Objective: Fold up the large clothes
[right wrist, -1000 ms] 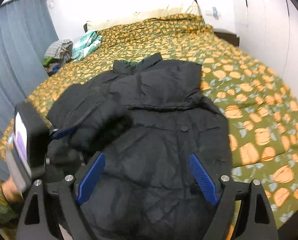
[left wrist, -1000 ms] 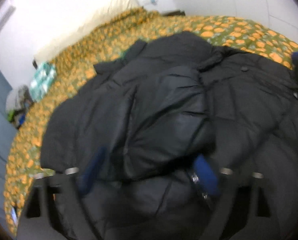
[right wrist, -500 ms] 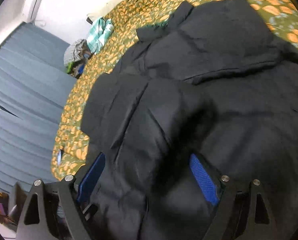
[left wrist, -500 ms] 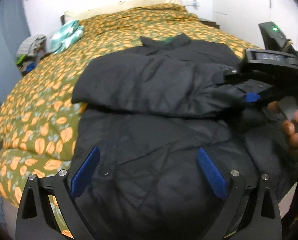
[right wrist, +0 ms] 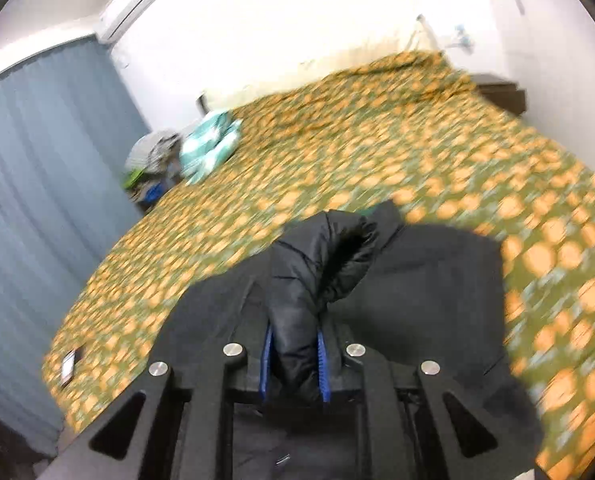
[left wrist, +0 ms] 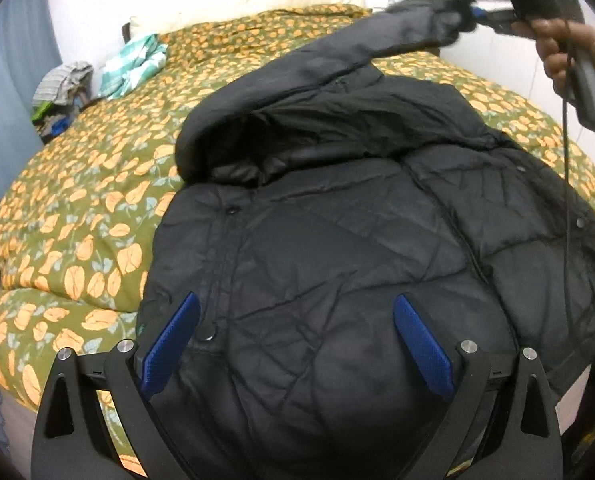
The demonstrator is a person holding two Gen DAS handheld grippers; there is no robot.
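Little of the folding is done: the black jacket (left wrist: pixel 337 248) is spread on the bed (left wrist: pixel 77 208), one sleeve (right wrist: pixel 309 280) lifted, the right gripper (right wrist: pixel 293 364) closing on it. The left gripper (left wrist: pixel 297 344) is held apart above the hem. Both sleeves and body remain unfolded.

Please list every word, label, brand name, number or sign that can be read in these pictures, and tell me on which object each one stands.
No text can be read in either view.
Jacket: no label or brand shows; its snaps are plain.
Small flat thing like a phone on the bedspread: too blurred to read.
Handle of the right gripper: no legible marking.
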